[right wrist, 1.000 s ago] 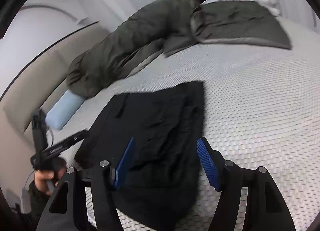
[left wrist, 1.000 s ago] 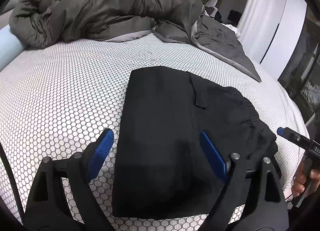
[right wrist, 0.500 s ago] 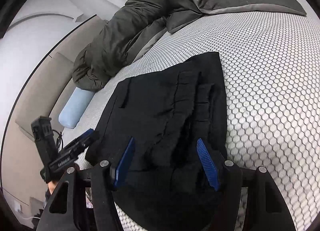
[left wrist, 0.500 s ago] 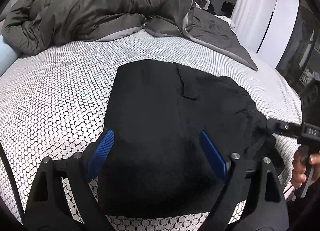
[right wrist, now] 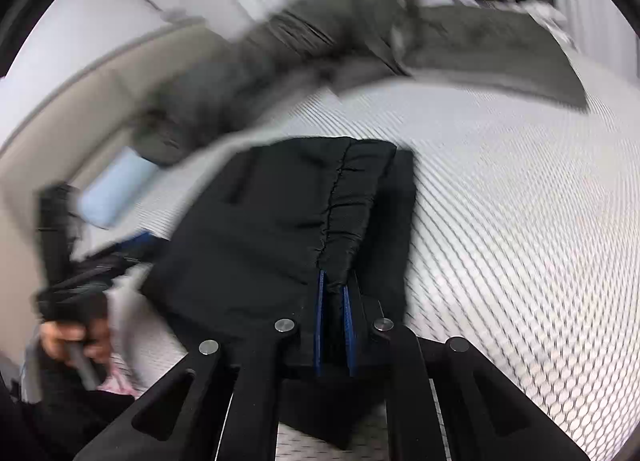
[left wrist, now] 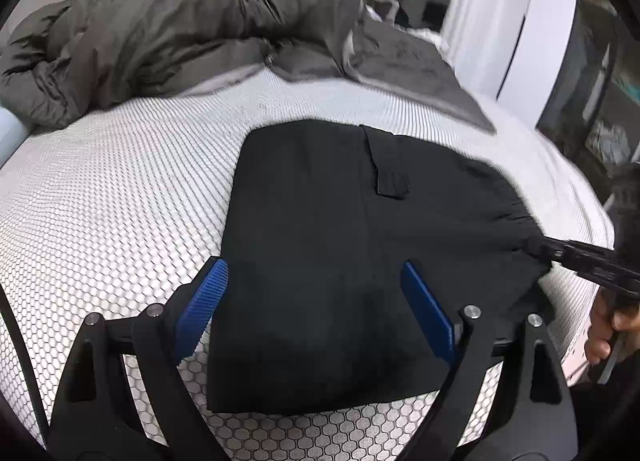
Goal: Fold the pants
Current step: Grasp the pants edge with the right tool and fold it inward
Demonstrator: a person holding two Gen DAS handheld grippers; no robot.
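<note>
Black pants (left wrist: 340, 229) lie folded on the honeycomb-patterned mattress (left wrist: 120, 197). My left gripper (left wrist: 316, 301) hovers over their near end, its blue fingers (left wrist: 202, 303) wide apart and gripping nothing. At the right edge of the left wrist view my right gripper (left wrist: 538, 250) pinches the gathered waistband. The right wrist view shows the same pants (right wrist: 272, 229) with my right gripper (right wrist: 334, 285) shut on the elastic waistband, a fold of cloth squeezed between its blue pads (right wrist: 347, 321). My left gripper (right wrist: 120, 249) appears blurred at the left there.
A rumpled grey duvet (left wrist: 180, 33) covers the far part of the bed. A light blue pillow (right wrist: 114, 191) lies by the beige headboard (right wrist: 72, 101). White curtains (left wrist: 480, 13) hang beyond the bed. A person's hand (left wrist: 608, 325) holds the right gripper's handle.
My right gripper went from wide open over the waistband to shut on it. My left gripper shifted slightly across the pants' near end and stayed open.
</note>
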